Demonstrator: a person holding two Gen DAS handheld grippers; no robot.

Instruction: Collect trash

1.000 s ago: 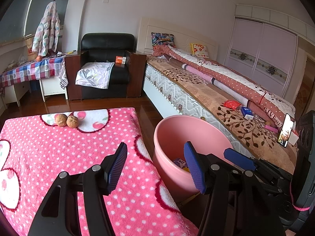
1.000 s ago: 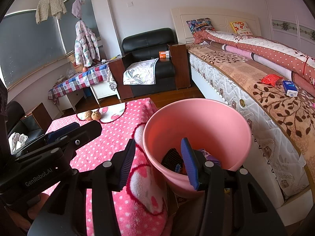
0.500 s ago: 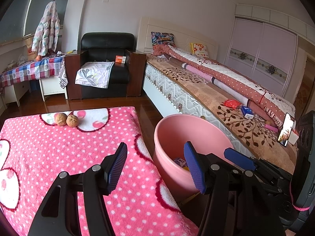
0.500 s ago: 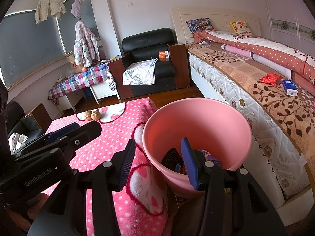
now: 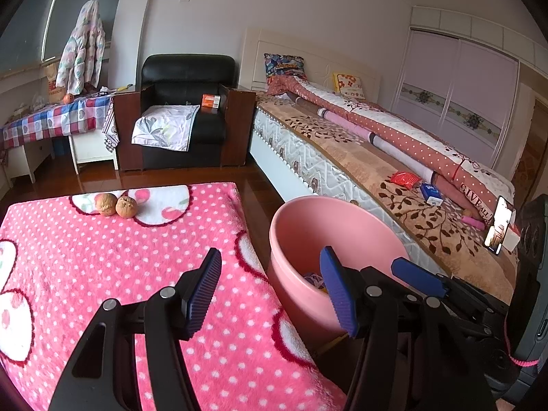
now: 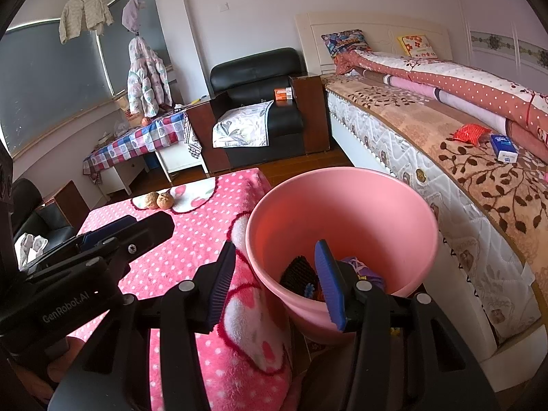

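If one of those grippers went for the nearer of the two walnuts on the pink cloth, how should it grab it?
Come from above and the near side, jaws straddling the right walnut front to back across its widest part. Its left side sits against the other walnut, leaving no room for a finger there; the polka-dot cloth around it is otherwise clear.

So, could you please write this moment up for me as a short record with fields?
setting: bedroom
left gripper: open, empty, above the pink dotted blanket
right gripper: open, empty, at the near rim of the pink bucket
bucket contents: a few items at the bottom, including something black and something purple
on blanket: two brown round items, side by side
on bed: red packet, blue box
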